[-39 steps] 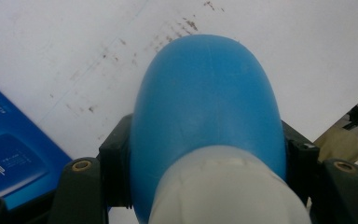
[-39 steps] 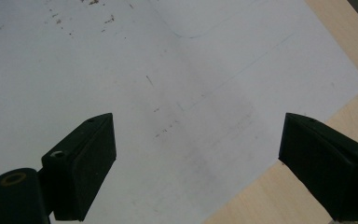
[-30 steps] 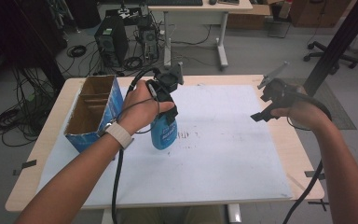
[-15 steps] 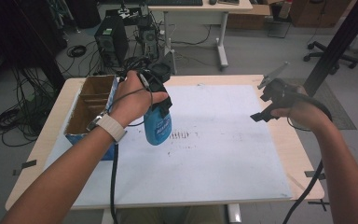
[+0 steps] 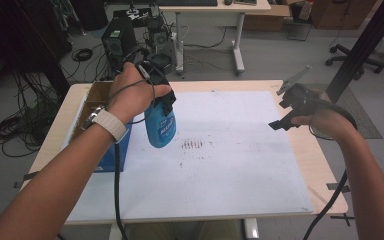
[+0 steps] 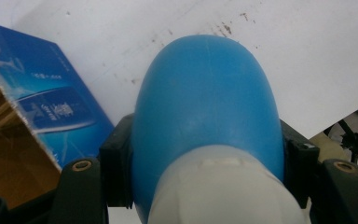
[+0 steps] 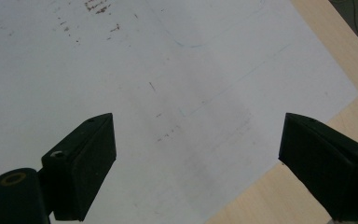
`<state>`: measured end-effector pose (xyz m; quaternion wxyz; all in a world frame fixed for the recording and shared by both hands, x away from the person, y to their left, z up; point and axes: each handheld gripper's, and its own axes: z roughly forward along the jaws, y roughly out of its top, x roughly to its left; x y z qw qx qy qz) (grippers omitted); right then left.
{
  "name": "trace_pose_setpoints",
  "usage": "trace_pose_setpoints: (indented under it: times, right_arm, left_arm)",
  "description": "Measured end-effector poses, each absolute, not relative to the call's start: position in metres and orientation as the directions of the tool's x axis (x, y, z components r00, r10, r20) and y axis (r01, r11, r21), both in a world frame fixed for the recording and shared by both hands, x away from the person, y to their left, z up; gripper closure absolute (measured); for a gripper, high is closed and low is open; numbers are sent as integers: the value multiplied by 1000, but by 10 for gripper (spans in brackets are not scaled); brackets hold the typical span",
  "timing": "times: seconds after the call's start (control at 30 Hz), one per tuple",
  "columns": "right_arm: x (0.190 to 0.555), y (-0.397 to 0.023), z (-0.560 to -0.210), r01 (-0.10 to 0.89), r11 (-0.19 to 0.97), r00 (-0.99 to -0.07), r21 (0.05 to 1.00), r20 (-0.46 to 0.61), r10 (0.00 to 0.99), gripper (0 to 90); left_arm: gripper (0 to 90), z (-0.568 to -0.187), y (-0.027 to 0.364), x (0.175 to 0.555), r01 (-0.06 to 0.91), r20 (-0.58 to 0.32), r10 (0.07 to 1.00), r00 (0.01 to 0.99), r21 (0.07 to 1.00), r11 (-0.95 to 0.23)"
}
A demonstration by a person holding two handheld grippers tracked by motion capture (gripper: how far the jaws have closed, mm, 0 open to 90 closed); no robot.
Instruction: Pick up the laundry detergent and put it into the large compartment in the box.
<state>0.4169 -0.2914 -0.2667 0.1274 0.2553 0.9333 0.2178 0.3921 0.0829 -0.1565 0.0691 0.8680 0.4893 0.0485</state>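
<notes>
Left tongs [image 5: 164, 102] are clamped on a blue bottle [image 5: 160, 126], which is held clear of the tabletop [image 5: 325, 170], above the left part of the white sheet [image 5: 220, 165] and just right of the open cardboard box [image 5: 94, 102]. In the left gripper view the bottle [image 6: 207, 116] is seen from its white neck end, pressed on both sides by the black pads [image 6: 116, 172], with the blue side of the box [image 6: 51, 102] beside it and the sheet [image 6: 307, 56] beneath. The left hand [image 5: 132, 95] is raised, its wrist bent so that the bottle hangs downward with a slight tilt; a pale watch strap [image 5: 109, 125] is worn on the forearm, which rises steeply from the lower left corner of the high view. Right tongs [image 5: 282, 107] are spread wide with nothing between them, as shown in the right gripper view [image 7: 198, 154] over the sheet's edge [image 7: 168, 93]. The right hand [image 5: 320, 117] is held above the right side of the tabletop, well apart from the bottle, with the forearm stretched in from the lower right.
</notes>
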Motion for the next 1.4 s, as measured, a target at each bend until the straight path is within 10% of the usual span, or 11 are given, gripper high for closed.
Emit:
trace_pose_setpoints:
  times: [1.4]
  right_arm:
    - [422, -287, -262, 398, 782, -849, 479, -132, 512, 110]
  left_arm:
    - [372, -107, 132, 406, 944, -13, 958, 288, 175, -281]
